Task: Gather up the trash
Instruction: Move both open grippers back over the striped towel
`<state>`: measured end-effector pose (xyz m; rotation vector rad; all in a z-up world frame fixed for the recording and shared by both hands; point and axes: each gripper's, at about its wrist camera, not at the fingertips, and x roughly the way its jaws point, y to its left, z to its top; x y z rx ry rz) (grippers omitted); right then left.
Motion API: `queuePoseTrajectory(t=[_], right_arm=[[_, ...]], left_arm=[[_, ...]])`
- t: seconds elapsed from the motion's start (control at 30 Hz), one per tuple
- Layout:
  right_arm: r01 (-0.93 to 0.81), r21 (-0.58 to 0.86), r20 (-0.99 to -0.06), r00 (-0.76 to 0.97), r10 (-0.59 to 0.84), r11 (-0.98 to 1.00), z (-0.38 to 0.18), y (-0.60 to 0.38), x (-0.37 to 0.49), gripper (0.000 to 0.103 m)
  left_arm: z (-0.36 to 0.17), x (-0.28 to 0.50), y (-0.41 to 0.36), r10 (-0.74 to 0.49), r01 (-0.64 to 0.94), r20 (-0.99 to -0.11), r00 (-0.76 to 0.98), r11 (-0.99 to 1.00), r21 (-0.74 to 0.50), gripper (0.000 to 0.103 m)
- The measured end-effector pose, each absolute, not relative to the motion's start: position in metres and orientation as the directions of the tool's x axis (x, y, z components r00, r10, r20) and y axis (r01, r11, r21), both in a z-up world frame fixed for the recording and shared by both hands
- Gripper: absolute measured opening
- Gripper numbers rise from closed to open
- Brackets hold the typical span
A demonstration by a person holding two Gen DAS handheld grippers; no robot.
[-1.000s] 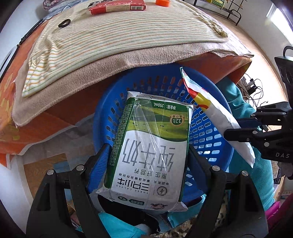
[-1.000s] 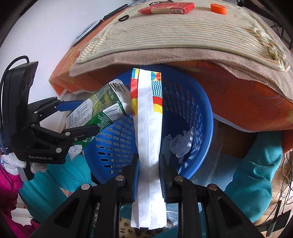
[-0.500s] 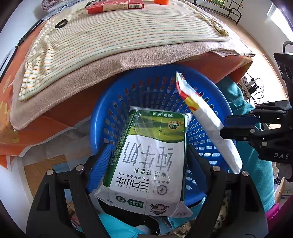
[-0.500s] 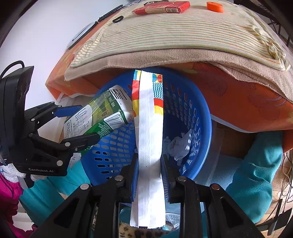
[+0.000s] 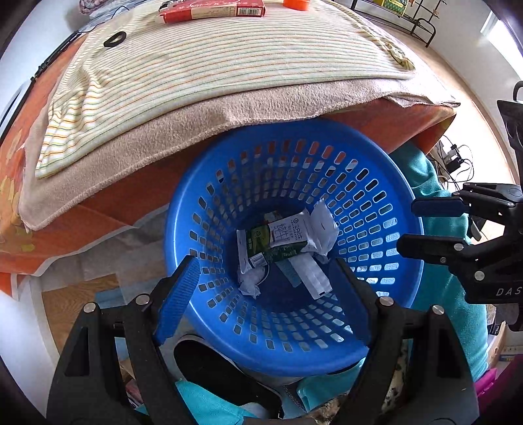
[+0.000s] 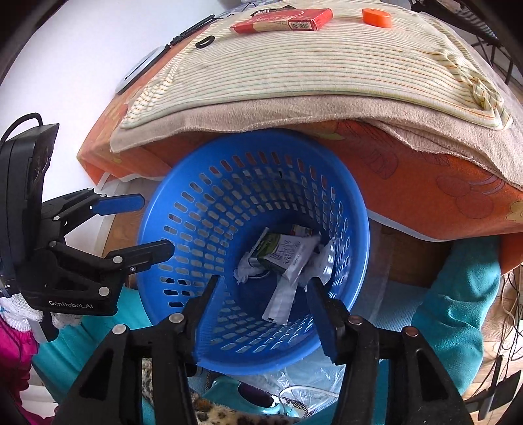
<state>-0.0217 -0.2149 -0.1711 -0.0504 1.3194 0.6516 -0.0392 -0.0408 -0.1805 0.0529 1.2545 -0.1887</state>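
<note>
Left claw: fingers spread wide, nothing between them, poised over the near rim of the blue perforated basket at the lower centre of its own view. Right claw: likewise spread and empty, at the lower centre of its view, over the same basket. Each claw shows in the other's camera, left claw at the left edge, right claw at the right edge, both beside the basket rim with fingers apart.

Contents at the basket bottom: a green-and-white milk carton lying on its side, a long white snack wrapper partly under it, and crumpled white paper touching the carton.

The basket sits tucked under the edge of a tabletop covered by an orange cloth, a tan towel and a striped cloth. On the striped cloth, at the top of frame: a red box, an orange cap and a black ring.
</note>
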Motion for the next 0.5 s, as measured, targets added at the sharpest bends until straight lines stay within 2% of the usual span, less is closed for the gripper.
queuePoseTrajectory(t=[0.07,0.2,0.33,0.5], right_arm=[[-0.471,0.315,-0.907,0.106,0.407,0.824,-0.170,-0.215,-0.022,0.058],[-0.480,0.286,-0.910,0.133,0.392,0.829,-0.164,-0.213,-0.023,0.072],[-0.486,0.251,-0.913,0.168,0.371,0.837,-0.159,-0.212,-0.022,0.080],[-0.476,0.213,-0.914,0.212,0.347,0.853,-0.153,-0.214,-0.019,0.085]], left_arm=[[-0.180,-0.039,-0.040,-0.112,0.170,-0.947,0.301,0.983,-0.063,0.084],[-0.177,-0.039,-0.040,-0.110,0.166,-0.945,0.309,0.984,-0.061,0.084],[-0.175,-0.039,-0.037,-0.109,0.158,-0.943,0.315,0.986,-0.061,0.084],[-0.168,-0.037,-0.032,-0.115,0.136,-0.936,0.332,0.988,-0.073,0.084]])
